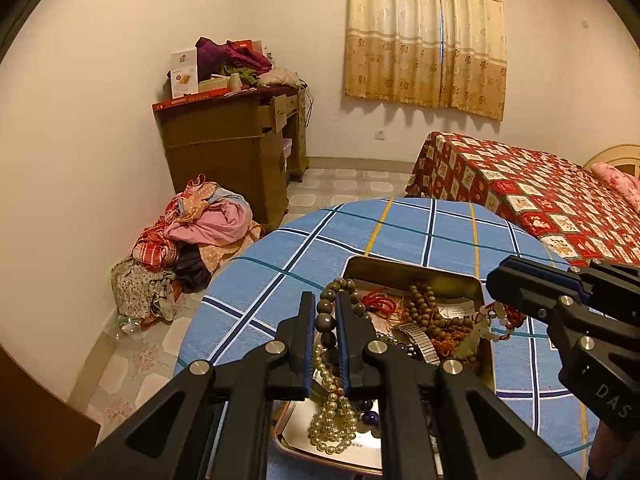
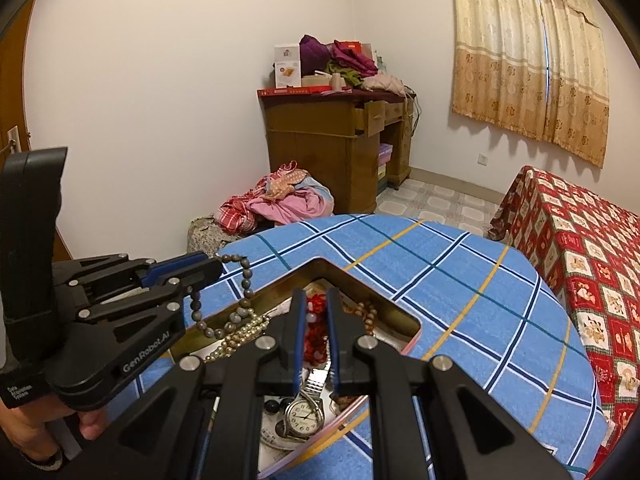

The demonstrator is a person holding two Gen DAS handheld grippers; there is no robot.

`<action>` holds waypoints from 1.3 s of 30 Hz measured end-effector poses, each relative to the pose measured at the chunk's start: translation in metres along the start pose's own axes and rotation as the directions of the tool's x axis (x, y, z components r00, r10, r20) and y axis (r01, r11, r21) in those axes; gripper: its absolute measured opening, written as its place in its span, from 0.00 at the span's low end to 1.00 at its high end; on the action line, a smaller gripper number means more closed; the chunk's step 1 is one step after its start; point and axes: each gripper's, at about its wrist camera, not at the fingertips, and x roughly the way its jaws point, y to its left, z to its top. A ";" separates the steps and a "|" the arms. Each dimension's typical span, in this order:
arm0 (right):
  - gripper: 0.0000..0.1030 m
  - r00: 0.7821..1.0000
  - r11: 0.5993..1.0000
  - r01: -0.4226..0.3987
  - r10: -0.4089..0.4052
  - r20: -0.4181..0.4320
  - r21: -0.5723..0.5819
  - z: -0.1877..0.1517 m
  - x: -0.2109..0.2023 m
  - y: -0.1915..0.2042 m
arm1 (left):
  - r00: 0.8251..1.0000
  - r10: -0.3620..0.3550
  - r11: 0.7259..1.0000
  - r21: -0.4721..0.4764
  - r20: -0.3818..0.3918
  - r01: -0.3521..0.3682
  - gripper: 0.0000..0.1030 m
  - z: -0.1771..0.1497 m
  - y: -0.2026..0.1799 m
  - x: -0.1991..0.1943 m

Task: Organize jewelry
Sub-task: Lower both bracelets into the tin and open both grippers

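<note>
Standing beside the round table (image 1: 400, 232) with its blue plaid cloth, I see an open metal tin (image 1: 412, 270) resting on it, and everything centres on that tin. The left gripper (image 1: 325, 312) is poised over the tin's near left corner, its jaws narrowed onto a bracelet of dark grey-brown beads (image 1: 325, 322); the strand loops up over the fingertips and hangs down toward the tin, where a coil of pale pearls (image 1: 332, 420) lies just below it. The right gripper (image 2: 314, 312) reaches in over the tin's right side, jaws likewise pinched nearly together on a red beaded strand (image 2: 313, 322) carrying a pale green pendant (image 1: 476, 338), which dangles above the tin's right rim. Inside the tin sit a heap of brown wooden beads (image 1: 430, 308), a tangle of red cord (image 1: 378, 302), and a wristwatch (image 2: 303, 412) with a metal stretch band lying face up toward the near end. A person's hand (image 2: 48, 424) grips the left tool's handle. Beyond the tin, past the table's far edge, a pile of clothes (image 1: 192, 236) lies on the tiled floor beside a wooden desk (image 1: 232, 140).
</note>
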 end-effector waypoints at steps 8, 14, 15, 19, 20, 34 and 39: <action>0.12 1.000 1.000 0.004 -0.004 -0.003 0.000 0.001 0.007 0.000 | 1.000 0.002 1.000 0.001 -0.016 -0.002 0.09 -0.001 0.002 0.009; 0.12 1.000 1.000 0.013 -0.013 -0.004 -0.015 0.003 0.015 0.002 | 1.000 0.003 1.000 -0.002 -0.024 -0.003 0.09 -0.002 0.003 0.011; 0.12 1.000 1.000 0.014 -0.014 -0.004 -0.017 0.003 0.015 0.003 | 1.000 0.003 1.000 -0.003 -0.027 -0.003 0.09 -0.002 0.003 0.012; 0.12 1.000 1.000 0.018 -0.018 -0.009 -0.023 0.000 0.019 0.005 | 0.999 0.006 1.000 -0.003 -0.038 -0.006 0.09 -0.004 0.004 0.017; 0.12 1.000 0.999 0.021 -0.021 -0.011 -0.026 -0.001 0.020 0.004 | 0.999 0.006 1.000 -0.003 -0.040 -0.006 0.09 -0.004 0.004 0.018; 0.12 0.998 0.999 0.029 -0.030 -0.051 -0.036 -0.010 0.033 0.004 | 0.997 0.002 1.000 -0.001 -0.074 -0.002 0.09 -0.009 0.004 0.027; 0.12 0.997 0.999 0.034 -0.036 -0.065 -0.039 -0.014 0.038 0.004 | 0.997 0.002 1.000 -0.001 -0.083 -0.002 0.09 -0.010 0.003 0.030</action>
